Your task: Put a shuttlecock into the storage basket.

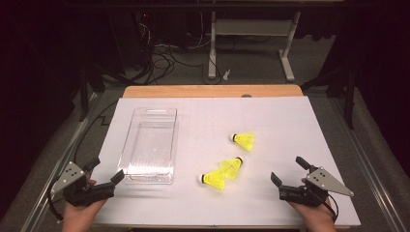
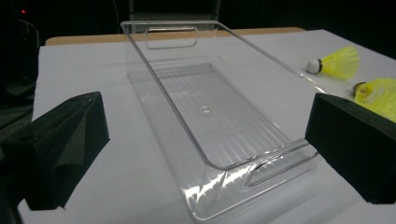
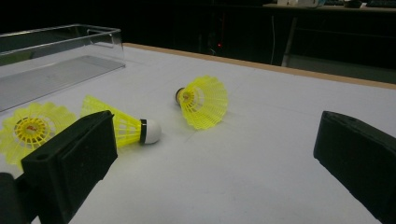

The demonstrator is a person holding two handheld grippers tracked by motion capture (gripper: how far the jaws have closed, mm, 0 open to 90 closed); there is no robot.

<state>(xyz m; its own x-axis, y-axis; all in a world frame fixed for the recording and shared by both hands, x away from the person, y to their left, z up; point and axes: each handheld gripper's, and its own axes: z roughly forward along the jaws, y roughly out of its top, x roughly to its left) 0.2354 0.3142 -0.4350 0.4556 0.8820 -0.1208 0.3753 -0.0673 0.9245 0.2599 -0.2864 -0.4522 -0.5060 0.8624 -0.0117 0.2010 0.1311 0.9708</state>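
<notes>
Three yellow shuttlecocks lie on the white table sheet (image 1: 290, 121): one further back (image 1: 244, 140) and two touching each other nearer the front (image 1: 231, 167) (image 1: 212, 180). My right gripper (image 1: 287, 170) is open at the front right, a short way right of the pair. In the right gripper view the shuttlecocks (image 3: 203, 100) (image 3: 126, 126) (image 3: 35, 128) lie beyond the wide-apart jaws of that gripper (image 3: 215, 158). My left gripper (image 1: 105, 170) is open at the front left, beside the near end of a clear plastic tray (image 1: 126, 145). The left gripper (image 2: 208, 140) frames the empty tray (image 2: 154, 77).
The tray has cut-out handles at both ends (image 2: 170, 37). A wooden table edge (image 1: 212, 91) runs along the back. Beyond it are a dark floor, cables and a desk frame (image 1: 287, 58). Two shuttlecocks (image 2: 334, 63) (image 2: 378, 91) show right of the tray.
</notes>
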